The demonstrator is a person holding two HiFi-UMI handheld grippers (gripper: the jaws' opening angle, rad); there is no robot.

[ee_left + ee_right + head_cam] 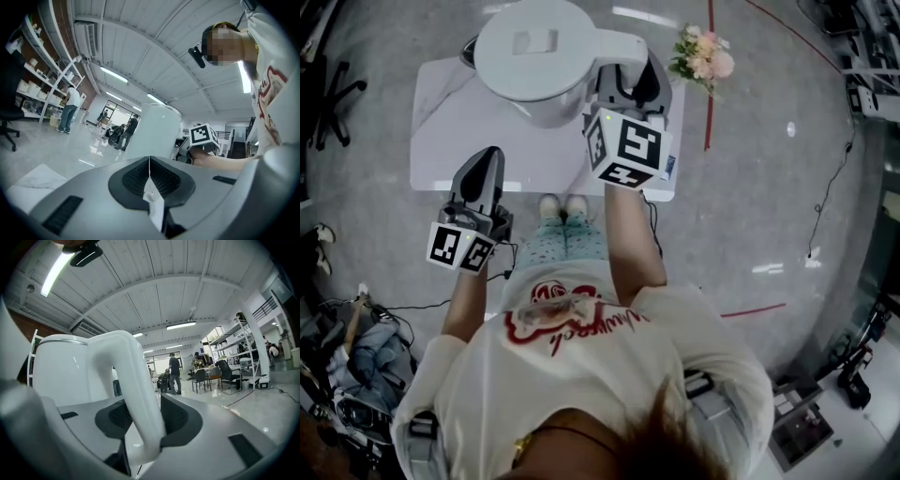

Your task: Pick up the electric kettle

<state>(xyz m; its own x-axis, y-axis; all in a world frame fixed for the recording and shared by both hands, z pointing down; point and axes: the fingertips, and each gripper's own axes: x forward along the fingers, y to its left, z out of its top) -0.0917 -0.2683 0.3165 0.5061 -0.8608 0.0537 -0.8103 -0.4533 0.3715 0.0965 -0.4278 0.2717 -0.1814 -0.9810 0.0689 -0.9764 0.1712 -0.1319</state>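
Note:
A white electric kettle (pixel 534 52) looms large over the far part of the white table (pixel 441 141); its underside is hidden. My right gripper (pixel 628 82) is shut on the kettle's curved handle (pixel 136 394), which runs between the two dark pads (pixel 180 416). The kettle's body (pixel 61 371) fills the left of the right gripper view. My left gripper (pixel 485 161) hovers near the table's front left, shut with nothing held; its pads (pixel 161 180) meet at the tip. From there the kettle (pixel 159 131) stands ahead, beside the right gripper's marker cube (pixel 204 136).
A bunch of pink flowers (pixel 703 54) sits past the table's right corner. Cables and a red line cross the grey floor (pixel 769 206). Shelving (pixel 42 79), chairs and several people stand far off in the room.

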